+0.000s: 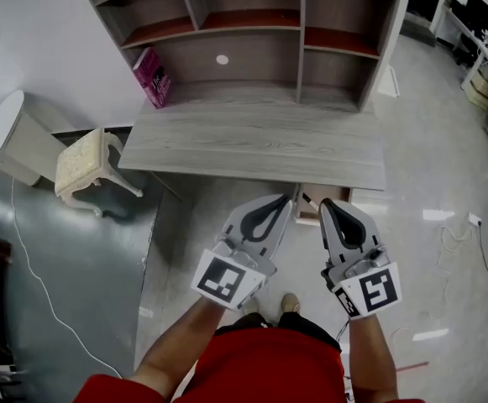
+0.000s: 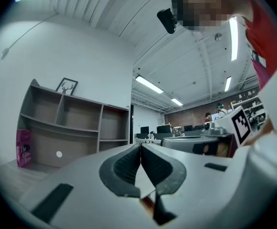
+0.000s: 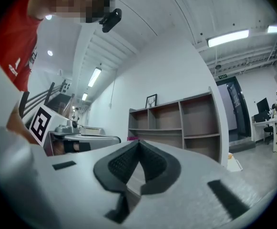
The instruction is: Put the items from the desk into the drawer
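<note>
Item: pink book [image 1: 153,76], upright on my surface [image 1: 252,145], eleven o'clock from left gripper [image 1: 282,203]. Left and right gripper [image 1: 325,206]: jaws together, empty.

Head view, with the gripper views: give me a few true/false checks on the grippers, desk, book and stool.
1. The left gripper and right gripper are both shut, with nothing between their jaws. True.
2. The pink book lies flat in the middle of the grey wooden desk. False: it stands leaning at the desk's left end, against the shelf unit.
3. The cream carved stool stands on the floor off the desk's left end. True.
4. Boxes fill the shelf unit's upper compartments. False: no boxes show there.
</note>
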### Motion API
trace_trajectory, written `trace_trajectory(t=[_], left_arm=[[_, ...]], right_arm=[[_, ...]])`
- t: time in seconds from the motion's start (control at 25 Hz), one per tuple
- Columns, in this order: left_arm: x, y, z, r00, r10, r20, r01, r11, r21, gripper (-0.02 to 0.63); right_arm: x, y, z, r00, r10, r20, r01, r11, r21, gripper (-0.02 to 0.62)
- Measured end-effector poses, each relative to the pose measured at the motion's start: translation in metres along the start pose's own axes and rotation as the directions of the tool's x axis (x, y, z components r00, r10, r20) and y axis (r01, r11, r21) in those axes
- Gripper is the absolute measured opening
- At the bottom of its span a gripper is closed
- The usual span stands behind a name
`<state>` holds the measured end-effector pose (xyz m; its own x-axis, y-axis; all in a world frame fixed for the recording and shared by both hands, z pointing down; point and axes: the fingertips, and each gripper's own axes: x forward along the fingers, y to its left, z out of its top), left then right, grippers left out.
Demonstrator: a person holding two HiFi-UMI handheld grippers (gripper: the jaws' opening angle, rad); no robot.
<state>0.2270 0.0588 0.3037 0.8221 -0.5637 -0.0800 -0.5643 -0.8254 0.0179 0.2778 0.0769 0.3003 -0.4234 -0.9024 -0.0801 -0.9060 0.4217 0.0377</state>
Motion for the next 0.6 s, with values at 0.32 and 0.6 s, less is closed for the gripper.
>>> trace_trajectory(t=[0.32,0.6], left_arm=[[-0.018,-0.001,0.020,0.999,-0.038,0.021,0.038,0.999,-0.001,0.008],[-0.020,-0.002,0.027,0.998,-0.059,0.033,0.059,0.998,0.004,0.008]], right_arm=[[-0.001,0.013,0.020,0.999,-0.031,0.034,0.029,0.999,0.035,0.003],[0.000,0.016,0.027,0.999,-0.038,0.037,0.037,0.999,0.017,0.003]])
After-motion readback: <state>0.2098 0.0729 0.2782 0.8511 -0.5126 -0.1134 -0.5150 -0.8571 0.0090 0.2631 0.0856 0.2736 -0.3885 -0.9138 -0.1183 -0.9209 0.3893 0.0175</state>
